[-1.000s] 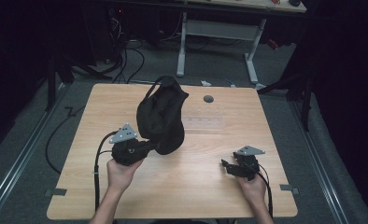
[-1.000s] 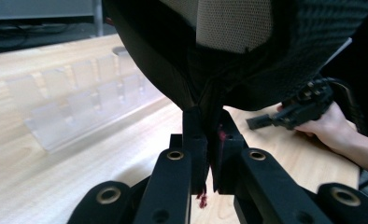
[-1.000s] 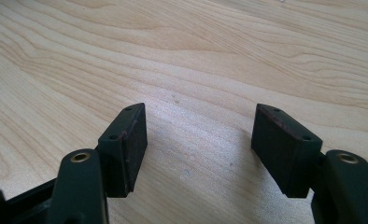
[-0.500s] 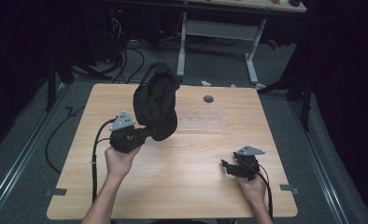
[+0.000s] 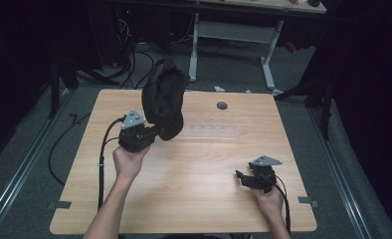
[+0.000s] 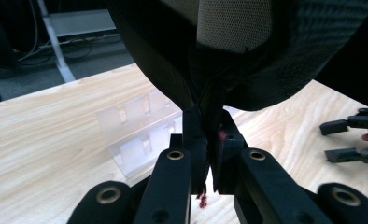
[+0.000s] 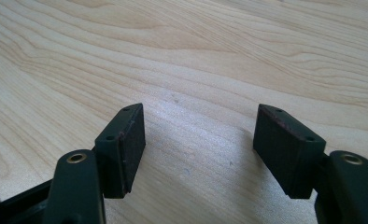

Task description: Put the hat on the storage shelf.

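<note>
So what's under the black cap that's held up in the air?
Under the black cap sits a clear plastic rack on the wooden table. The cap covers the rack's far end, so whether anything lies there is hidden.

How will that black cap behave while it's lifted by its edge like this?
Probably floppy: the black cap sags in soft folds above the left claw, pinched at one edge. Likely light, since that thin pinch carries it. The mesh lining suggests it won't slip easily.

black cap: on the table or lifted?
Lifted. The left tool pinches the black cap by its edge, holding it above the table.
</note>
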{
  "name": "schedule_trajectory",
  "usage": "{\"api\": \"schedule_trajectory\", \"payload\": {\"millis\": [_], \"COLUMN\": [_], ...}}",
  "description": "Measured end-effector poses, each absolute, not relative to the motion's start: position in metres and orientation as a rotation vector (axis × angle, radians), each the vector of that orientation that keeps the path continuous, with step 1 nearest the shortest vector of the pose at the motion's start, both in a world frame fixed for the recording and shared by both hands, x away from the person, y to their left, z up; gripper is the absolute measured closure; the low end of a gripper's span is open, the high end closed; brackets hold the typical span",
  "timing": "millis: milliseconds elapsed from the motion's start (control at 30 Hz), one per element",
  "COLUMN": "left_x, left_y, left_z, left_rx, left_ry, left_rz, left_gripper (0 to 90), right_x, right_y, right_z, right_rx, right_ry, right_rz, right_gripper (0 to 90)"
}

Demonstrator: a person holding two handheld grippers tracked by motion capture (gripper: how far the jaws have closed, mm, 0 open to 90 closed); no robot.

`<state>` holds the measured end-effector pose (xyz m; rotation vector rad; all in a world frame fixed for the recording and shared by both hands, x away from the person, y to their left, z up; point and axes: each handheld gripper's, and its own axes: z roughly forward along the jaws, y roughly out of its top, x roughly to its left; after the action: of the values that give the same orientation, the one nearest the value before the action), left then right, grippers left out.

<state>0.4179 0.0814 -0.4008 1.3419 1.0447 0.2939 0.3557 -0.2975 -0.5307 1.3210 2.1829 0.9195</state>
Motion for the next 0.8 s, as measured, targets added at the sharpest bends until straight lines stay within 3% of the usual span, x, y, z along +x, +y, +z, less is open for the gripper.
{"api": "schedule_trajectory", "payload": {"millis": [100,133,800], "left_x": [0.422,0.426,0.451], "left_y": [0.083,0.072,0.071], "left_z": [-0.402,-0.401,-0.414], "left_rx": [1.388,1.238,1.237], "left_ry": [1.045,1.089,1.136], "left_rz": [0.329,0.314,0.395], "left_gripper": [86.0,86.0,86.0], "right_x": [0.356,0.356,0.356], "right_y": [-0.298,-0.298,-0.298], "right_z": [-0.531,-0.531,-0.531], "right_rx": [1.321,1.321,1.321], "right_ry": [2.183,2.183,2.182], "right_rz": [0.919,0.919,0.918], "right_gripper": [34.5,34.4,34.3]}}
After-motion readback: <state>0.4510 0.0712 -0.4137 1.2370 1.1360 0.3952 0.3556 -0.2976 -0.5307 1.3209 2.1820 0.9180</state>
